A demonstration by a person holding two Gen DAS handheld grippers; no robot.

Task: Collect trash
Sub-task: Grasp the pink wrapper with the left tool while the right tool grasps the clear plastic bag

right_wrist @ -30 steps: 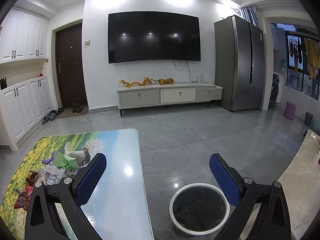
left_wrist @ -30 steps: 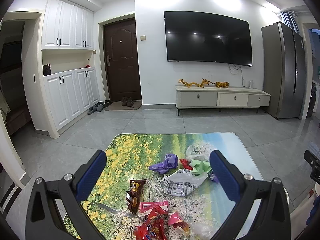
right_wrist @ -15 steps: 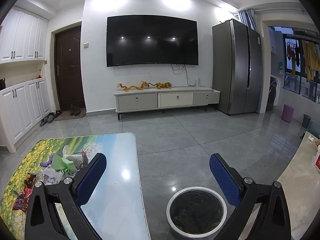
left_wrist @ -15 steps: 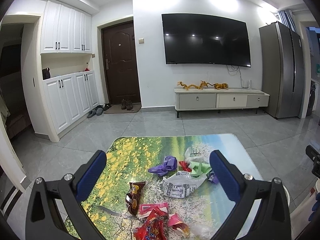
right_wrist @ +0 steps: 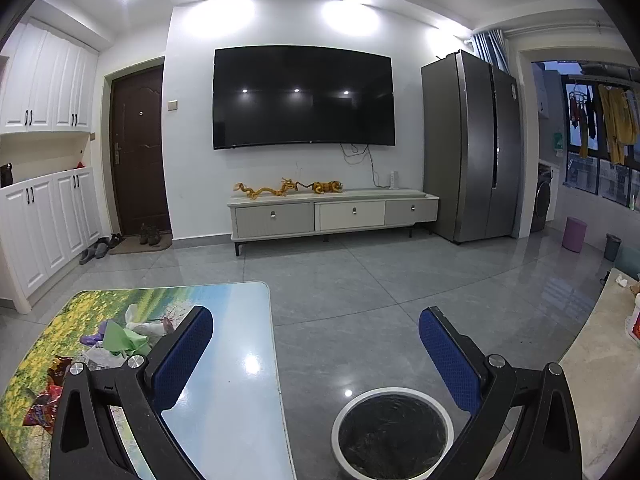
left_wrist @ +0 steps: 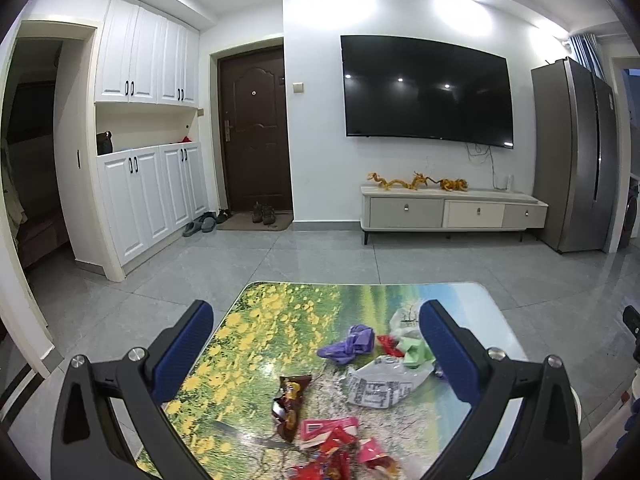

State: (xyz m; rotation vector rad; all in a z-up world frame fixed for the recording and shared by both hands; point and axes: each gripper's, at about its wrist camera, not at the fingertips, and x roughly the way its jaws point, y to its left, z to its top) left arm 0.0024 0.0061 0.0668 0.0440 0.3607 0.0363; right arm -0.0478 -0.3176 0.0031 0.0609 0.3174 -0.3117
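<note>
Grey floor tiles run all round a low table (left_wrist: 256, 312) with a printed meadow top, and nothing has been picked up yet, so this looks like the approach before the first grab; nearest, the left gripper (left_wrist: 316, 348) hangs spread wide and empty above the litter, red wrappers (left_wrist: 332, 452) and a brown snack packet (left_wrist: 290, 404) at the near edge, then a white crumpled bag (left_wrist: 380, 384), a purple scrap (left_wrist: 352, 344) and green paper (left_wrist: 416, 352); the right gripper (right_wrist: 316, 356), likewise agape and holding nothing, hovers off the table's right edge over a white-rimmed bin (right_wrist: 392, 432) on the floor; next, I judge, the left must drop and close on one wrapper, minding the table edge; beyond lies open floor to the TV stand (right_wrist: 332, 212).
</note>
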